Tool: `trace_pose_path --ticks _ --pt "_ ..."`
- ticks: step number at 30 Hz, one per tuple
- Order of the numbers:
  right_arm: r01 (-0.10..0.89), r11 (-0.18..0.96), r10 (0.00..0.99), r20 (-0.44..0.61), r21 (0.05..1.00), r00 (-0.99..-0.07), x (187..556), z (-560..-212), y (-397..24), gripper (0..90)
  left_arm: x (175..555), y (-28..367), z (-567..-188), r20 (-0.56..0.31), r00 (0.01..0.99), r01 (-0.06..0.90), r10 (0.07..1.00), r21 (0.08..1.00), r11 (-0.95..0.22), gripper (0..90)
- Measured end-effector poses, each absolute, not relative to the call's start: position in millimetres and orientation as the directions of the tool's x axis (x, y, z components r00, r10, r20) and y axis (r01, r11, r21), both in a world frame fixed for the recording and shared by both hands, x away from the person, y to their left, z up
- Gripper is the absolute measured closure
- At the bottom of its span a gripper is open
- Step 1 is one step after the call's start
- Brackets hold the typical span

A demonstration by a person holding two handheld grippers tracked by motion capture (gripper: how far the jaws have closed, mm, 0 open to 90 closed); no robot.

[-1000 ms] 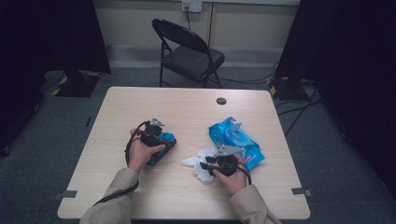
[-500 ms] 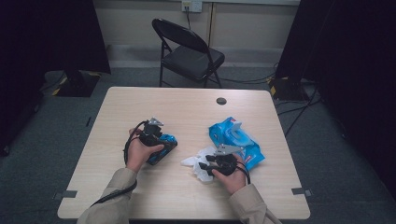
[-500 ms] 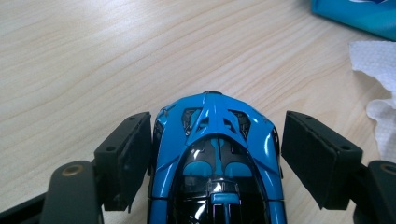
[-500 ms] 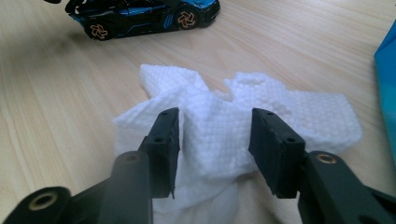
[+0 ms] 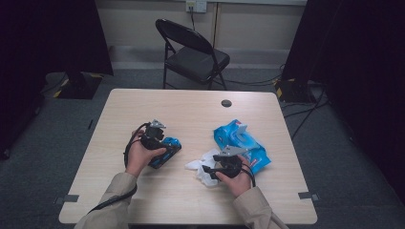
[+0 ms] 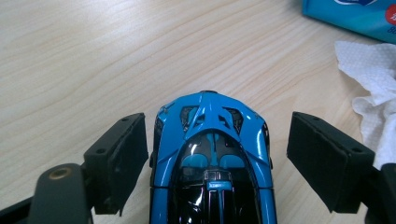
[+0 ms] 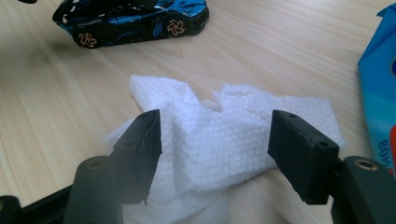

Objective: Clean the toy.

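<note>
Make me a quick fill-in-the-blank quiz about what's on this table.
1. The toy car between the left gripper's fingers is black and ____.
2. The right gripper's open fingers straddle a crumpled white ____.
3. The blue wipes pack lies on the ____ half of the table in the high view.
4. Behind the table stands a folding ____.

Missing words: blue; wipe; right; chair

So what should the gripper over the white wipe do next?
Probably close on the wipe again. The right gripper has just been opening, and its jaws now stand apart with the crumpled wipe between them, unpressed. The toy car sits between the left gripper's open jaws, likely waiting to be cleaned.
</note>
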State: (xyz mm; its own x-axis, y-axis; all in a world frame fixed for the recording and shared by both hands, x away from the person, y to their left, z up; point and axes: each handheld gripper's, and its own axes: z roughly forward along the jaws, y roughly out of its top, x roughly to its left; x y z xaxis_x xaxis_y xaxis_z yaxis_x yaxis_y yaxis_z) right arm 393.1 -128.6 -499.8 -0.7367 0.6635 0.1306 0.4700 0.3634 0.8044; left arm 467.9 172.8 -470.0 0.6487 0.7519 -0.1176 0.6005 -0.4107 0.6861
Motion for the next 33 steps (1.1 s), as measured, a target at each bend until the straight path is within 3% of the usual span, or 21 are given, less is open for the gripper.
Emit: trace_pose_path --ticks 11,33 --pt "0.451 0.382 0.672 0.093 0.807 -0.735 391.2 -488.6 -130.5 23.9 457.4 172.8 -459.6 -0.146 0.674 0.592 0.725 0.693 -0.411 15.9" --pt "0.446 0.388 0.643 0.110 0.807 -0.758 381.4 -478.8 -143.2 17.0 426.9 178.6 -448.1 -0.165 0.728 0.568 0.666 0.689 -0.450 16.0"
